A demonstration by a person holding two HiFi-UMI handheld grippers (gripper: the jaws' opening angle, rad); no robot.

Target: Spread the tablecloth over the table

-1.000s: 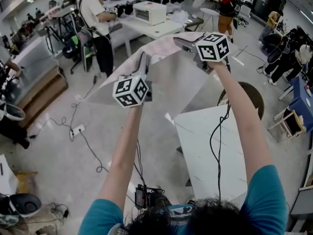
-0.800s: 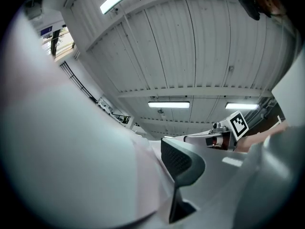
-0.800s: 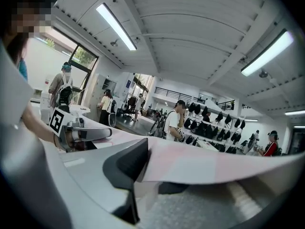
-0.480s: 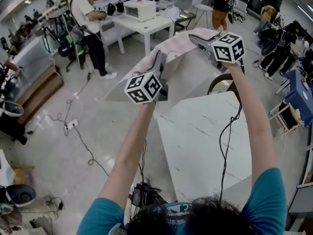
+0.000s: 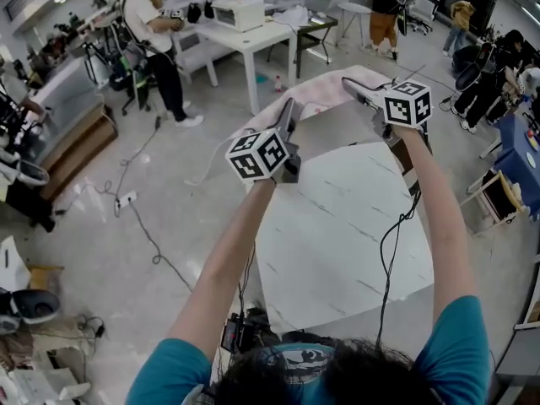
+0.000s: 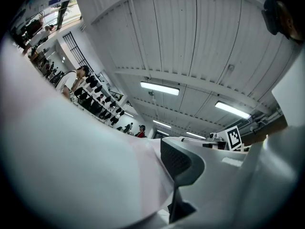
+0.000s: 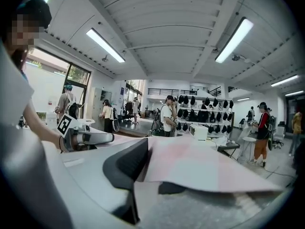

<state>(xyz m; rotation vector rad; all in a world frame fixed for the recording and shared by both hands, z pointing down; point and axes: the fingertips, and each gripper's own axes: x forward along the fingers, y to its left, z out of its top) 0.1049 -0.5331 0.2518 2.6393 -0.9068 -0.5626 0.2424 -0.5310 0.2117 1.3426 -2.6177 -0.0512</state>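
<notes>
A pale pink tablecloth [image 5: 325, 101] hangs stretched between my two grippers, above the far edge of the white marble-look table [image 5: 337, 234]. My left gripper [image 5: 291, 115] is shut on the cloth's left end. In the left gripper view the cloth [image 6: 86, 166] fills the left side, pinched at the dark pad [image 6: 177, 162]. My right gripper [image 5: 351, 85] is shut on the right end. In the right gripper view the cloth [image 7: 200, 166] runs out flat from the jaws, past the dark pad [image 7: 128, 166]. The tabletop is bare under my arms.
A person [image 5: 152, 40] stands at a white table [image 5: 261, 40] that bears a white box [image 5: 238, 11]. Cables [image 5: 135, 218] trail over the floor at left. A brown stool [image 5: 396, 152] stands by the table's far right corner. More people and chairs [image 5: 489, 74] are at right.
Both grippers have carried the cloth sideways and slightly lower, so the white table now lies right under my arms. Both keep their hold on the cloth.
</notes>
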